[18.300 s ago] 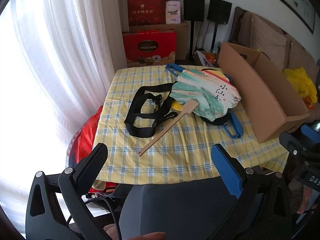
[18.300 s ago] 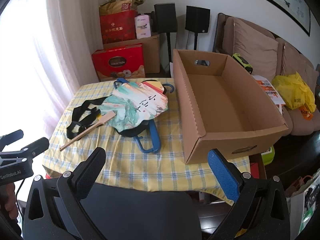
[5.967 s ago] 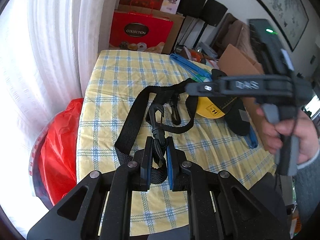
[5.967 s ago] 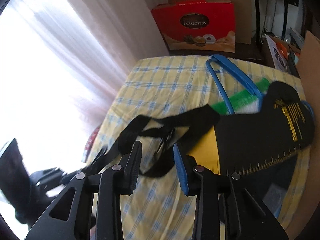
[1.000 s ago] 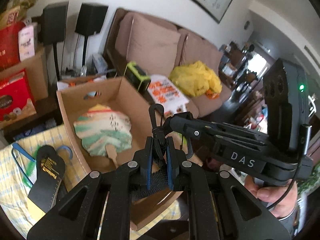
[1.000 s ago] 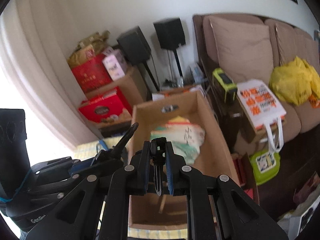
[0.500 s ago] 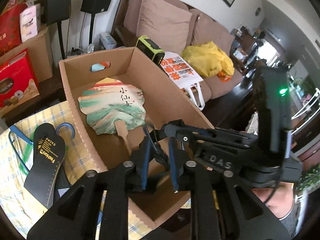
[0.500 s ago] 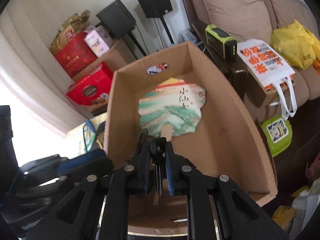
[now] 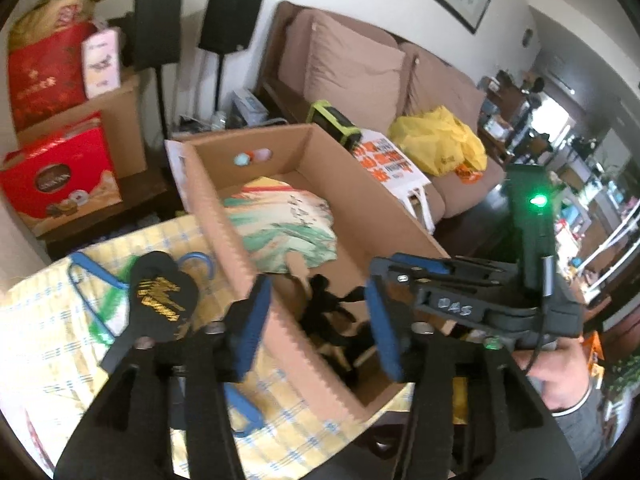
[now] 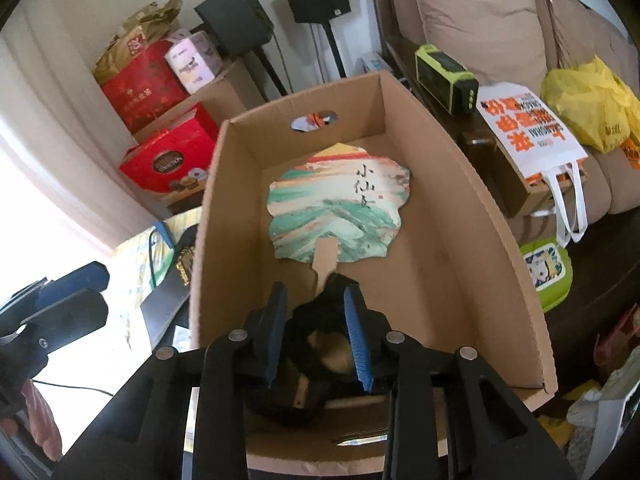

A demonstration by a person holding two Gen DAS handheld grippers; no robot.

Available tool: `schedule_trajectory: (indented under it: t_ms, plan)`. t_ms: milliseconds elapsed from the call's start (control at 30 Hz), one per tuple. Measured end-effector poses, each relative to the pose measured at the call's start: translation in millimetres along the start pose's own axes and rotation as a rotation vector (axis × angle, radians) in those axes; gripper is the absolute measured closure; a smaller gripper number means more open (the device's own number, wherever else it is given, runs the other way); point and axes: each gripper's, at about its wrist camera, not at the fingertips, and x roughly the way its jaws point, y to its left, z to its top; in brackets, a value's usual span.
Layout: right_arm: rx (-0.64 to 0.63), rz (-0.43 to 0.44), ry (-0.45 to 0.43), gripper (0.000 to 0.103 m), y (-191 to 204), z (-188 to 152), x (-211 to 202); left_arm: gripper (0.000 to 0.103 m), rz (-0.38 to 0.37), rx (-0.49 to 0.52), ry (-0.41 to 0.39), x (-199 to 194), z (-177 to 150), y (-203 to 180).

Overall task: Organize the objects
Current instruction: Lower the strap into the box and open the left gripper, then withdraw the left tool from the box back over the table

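The black strap [image 10: 316, 344] lies bunched at the near end of the cardboard box [image 10: 500, 248], over the handle of the painted paper fan [image 10: 340, 204]. It also shows in the left wrist view [image 9: 332, 320], inside the box [image 9: 360, 196] with the fan [image 9: 280, 224]. My left gripper [image 9: 316, 320] is open above the box's near end. My right gripper [image 10: 316, 328] is open just above the strap. A black insole [image 9: 160, 300] and a blue hanger [image 9: 84, 268] lie on the yellow checked tablecloth [image 9: 52, 360].
Red gift boxes [image 9: 60, 176], a brown carton and two black speakers [image 9: 230, 20] stand behind the table. A sofa [image 9: 360, 64] with a yellow bag [image 9: 436, 144], a white-and-orange tote [image 10: 532, 132] and a green-and-black device [image 10: 446, 76] lie to the right of the box.
Both grippers were shut on the black strap over the box; both have opened, and the strap now lies in the box's near end.
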Motion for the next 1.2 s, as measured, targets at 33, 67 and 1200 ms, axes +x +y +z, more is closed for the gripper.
schedule_trajectory:
  t_ms: [33,67,1200]
  plan:
    - [-0.01,0.0,-0.008,0.071,4,0,-3,0.043,0.009,-0.004,-0.008,-3,-1,4]
    - [-0.02,0.001,-0.015,0.069,7,0,-6,0.039,0.019,-0.009,-0.016,-7,-3,8]
    - [-0.265,0.098,-0.045,0.022,146,-36,5,0.0,0.267,-0.149,-0.067,-80,-78,135]
